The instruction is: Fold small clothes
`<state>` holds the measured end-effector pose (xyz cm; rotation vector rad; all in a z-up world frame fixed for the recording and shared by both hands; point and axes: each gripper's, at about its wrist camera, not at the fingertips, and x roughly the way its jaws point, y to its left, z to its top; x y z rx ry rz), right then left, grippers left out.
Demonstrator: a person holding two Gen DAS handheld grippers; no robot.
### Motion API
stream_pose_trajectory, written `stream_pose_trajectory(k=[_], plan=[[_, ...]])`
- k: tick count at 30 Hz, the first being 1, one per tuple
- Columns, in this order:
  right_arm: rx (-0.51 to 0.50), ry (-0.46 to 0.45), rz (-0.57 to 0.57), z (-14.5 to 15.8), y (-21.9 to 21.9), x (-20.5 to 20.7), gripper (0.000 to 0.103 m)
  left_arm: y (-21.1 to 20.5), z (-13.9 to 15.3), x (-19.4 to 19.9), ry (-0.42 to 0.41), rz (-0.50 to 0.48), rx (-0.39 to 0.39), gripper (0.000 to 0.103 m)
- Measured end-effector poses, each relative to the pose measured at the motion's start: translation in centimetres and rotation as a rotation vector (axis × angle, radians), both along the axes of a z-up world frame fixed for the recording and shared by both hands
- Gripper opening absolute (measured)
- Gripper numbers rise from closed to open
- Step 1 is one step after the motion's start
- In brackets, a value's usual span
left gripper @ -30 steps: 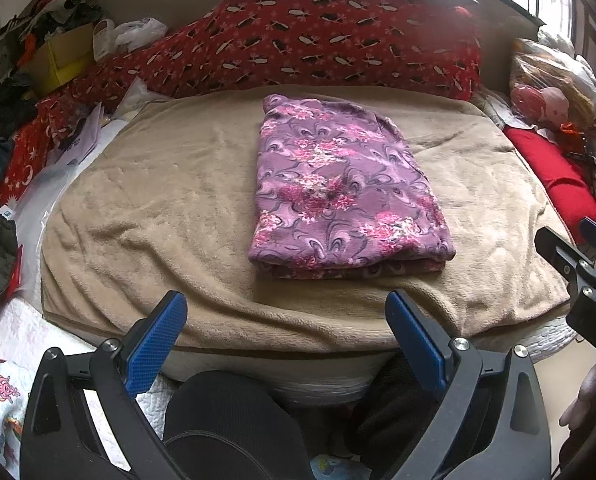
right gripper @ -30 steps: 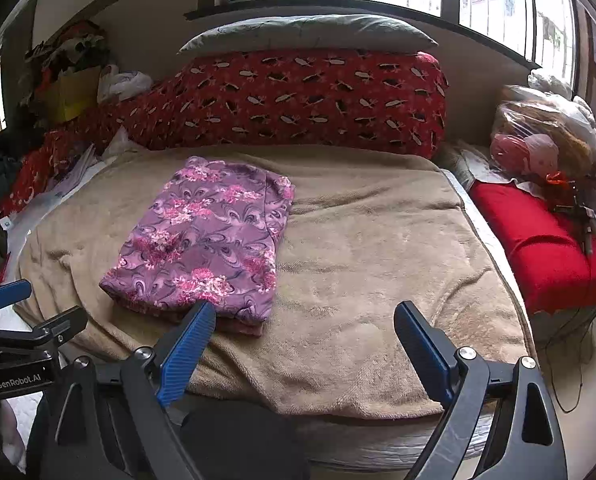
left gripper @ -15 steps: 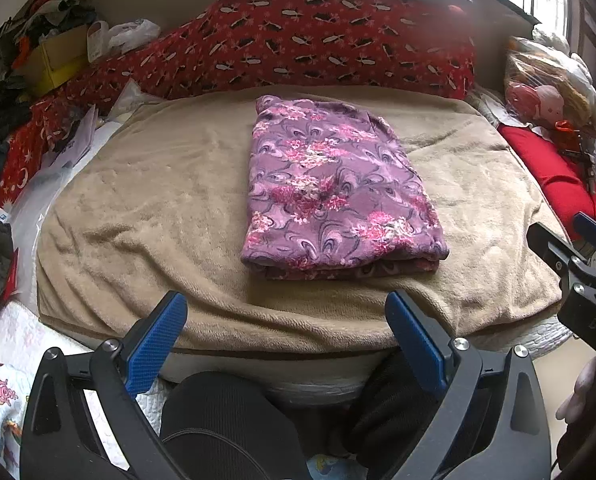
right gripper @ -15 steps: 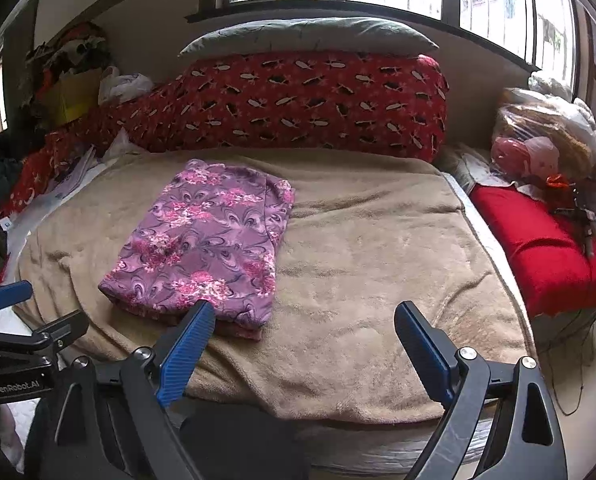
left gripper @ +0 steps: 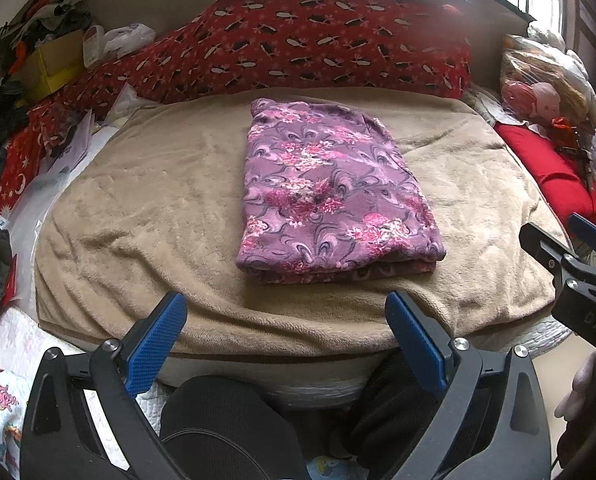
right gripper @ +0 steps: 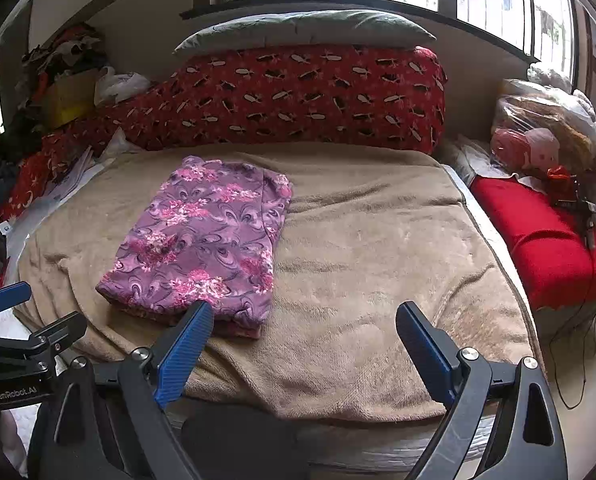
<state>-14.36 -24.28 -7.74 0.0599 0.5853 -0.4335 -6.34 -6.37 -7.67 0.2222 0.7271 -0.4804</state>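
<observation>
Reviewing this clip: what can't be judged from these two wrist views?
- Underside and inner layers of the folded purple garment: hidden by its own top layer in both views, so garment type is unclear.
- Right hand-held gripper: cut off by the right edge in the left wrist view.
- Bag contents beside the bed: blurred by plastic.
- Person: only dark knees show.

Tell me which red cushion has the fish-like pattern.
The long red bolster along the back wall, under the grey pillow; the red cushion on the right is plain.

Black gripper (left gripper: 285, 332) frames, blue ribbed pads (left gripper: 155, 344), silver screws.
</observation>
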Motion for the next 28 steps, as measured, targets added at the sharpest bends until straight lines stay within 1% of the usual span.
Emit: stream_pose_trajectory(k=[13,18,21,24,26,28], plan=[[0.029,0.016,-0.006,-0.48,-0.1,0.25,0.094,-0.36,0.21,-0.26,0.005,-0.036,-0.008,0.1],[0.035,0.019,-0.008,-0.58,-0.04,0.31,0.094,-0.47,0.06,-0.29,0.023,-0.046,-0.008,0.1],[0.04,0.021,-0.008,-0.66,-0.17,0.38,0.094,-0.49,-0.05,-0.27,0.041,-0.056,-0.019,0.1],[0.042,0.022,-0.008,-0.67,-0.26,0.4,0.094,-0.44,0.04,-0.18,0.062,-0.075,-0.047,0.1],[0.042,0.022,-0.009,-0.68,-0.3,0.4,0.094,-0.41,0.28,-0.23,0.057,-0.074,-0.064,0.1],[0.044,0.023,-0.009,-0.72,-0.34,0.44,0.094,-0.47,0.31,-0.24,0.048,-0.064,-0.059,0.1]])
